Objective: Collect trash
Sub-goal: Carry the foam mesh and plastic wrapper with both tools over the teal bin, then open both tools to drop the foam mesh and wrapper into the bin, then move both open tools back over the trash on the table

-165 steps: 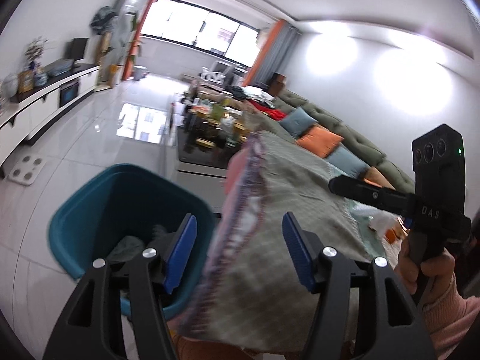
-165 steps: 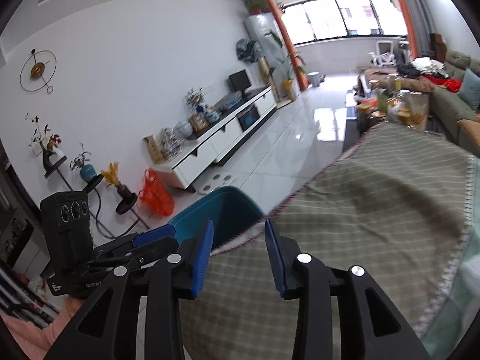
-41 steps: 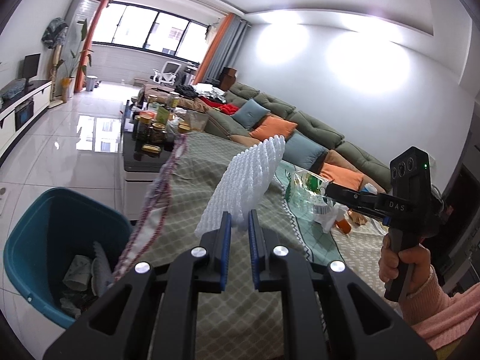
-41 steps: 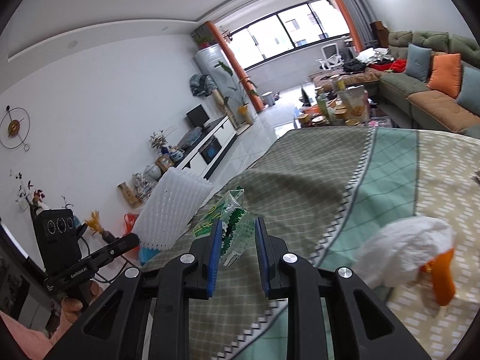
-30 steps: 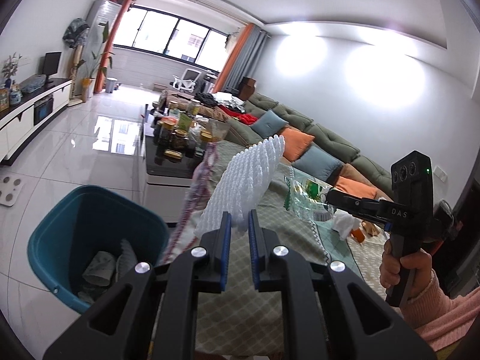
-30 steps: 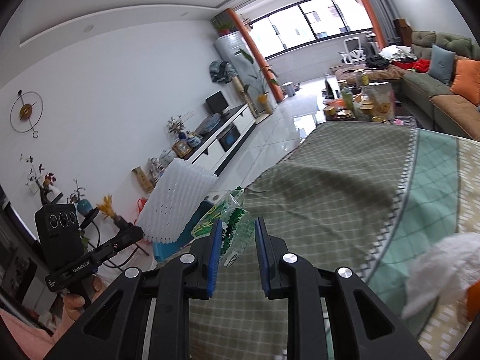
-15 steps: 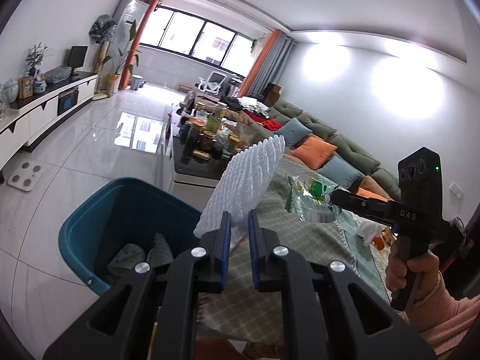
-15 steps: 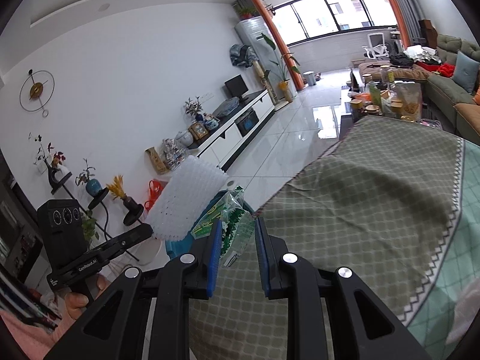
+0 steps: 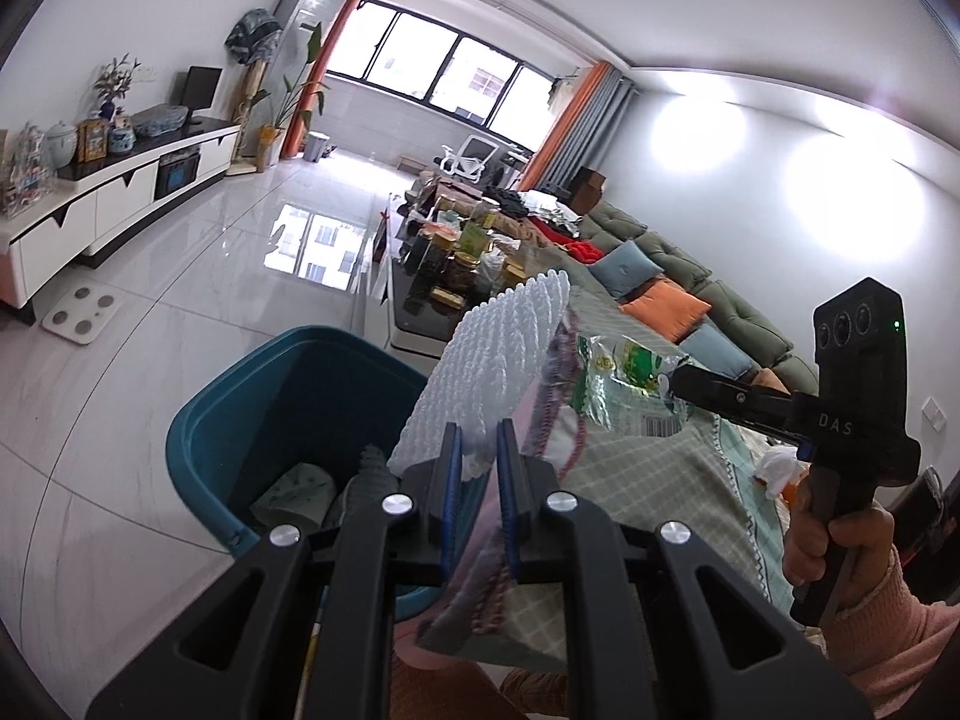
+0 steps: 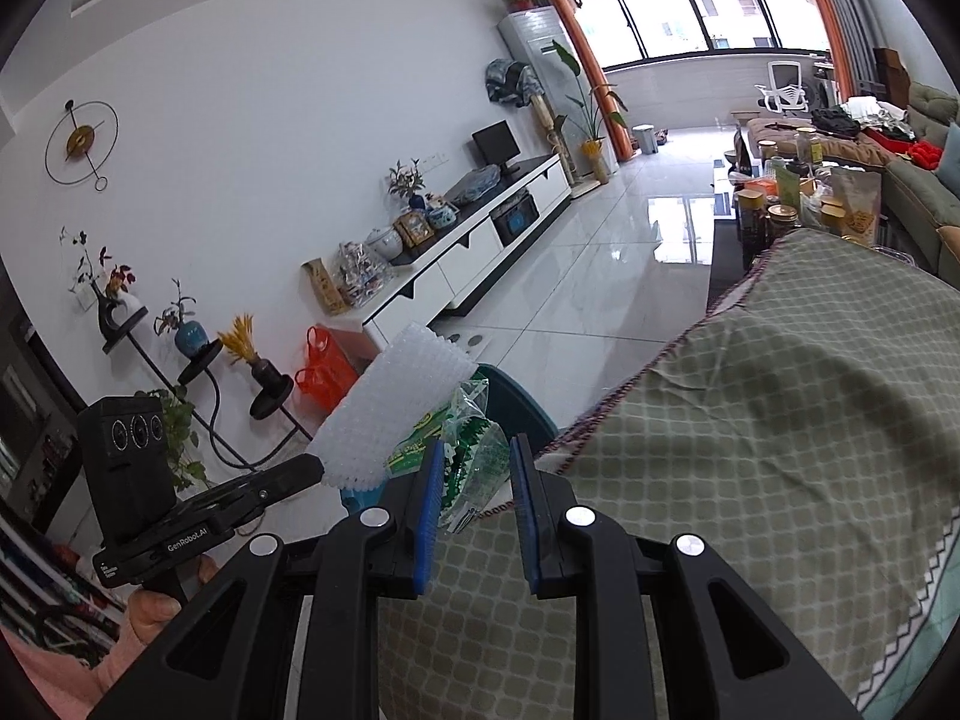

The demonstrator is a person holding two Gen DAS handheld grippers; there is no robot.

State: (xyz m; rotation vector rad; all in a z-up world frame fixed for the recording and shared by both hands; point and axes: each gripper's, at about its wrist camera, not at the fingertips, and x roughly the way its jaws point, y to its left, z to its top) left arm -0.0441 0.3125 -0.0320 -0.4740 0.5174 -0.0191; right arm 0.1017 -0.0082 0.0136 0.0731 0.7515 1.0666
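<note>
The left gripper has its blue-padded jaws nearly closed on the bottom edge of a white foam sheet, a stiff piece with a bumpy, ridged, egg-crate surface that stands up and fans away from the jaws. The right gripper pinches a crinkled clear plastic wrapper printed in green and white, its jaws closed onto the thin film. Below and left of the foam sits a teal bin, a smooth plastic tub with rounded corners holding crumpled paper and grey scraps. Beside it hangs the fringed edge of a green diamond-patterned cloth draped over the table. Compared with a second and a half ago, both pieces of trash have travelled from above the cloth toward the table edge: the foam now hangs over the bin's near rim, and the wrapper sits near the cloth's fringe with the bin just beyond it. Both grips look unchanged.
</note>
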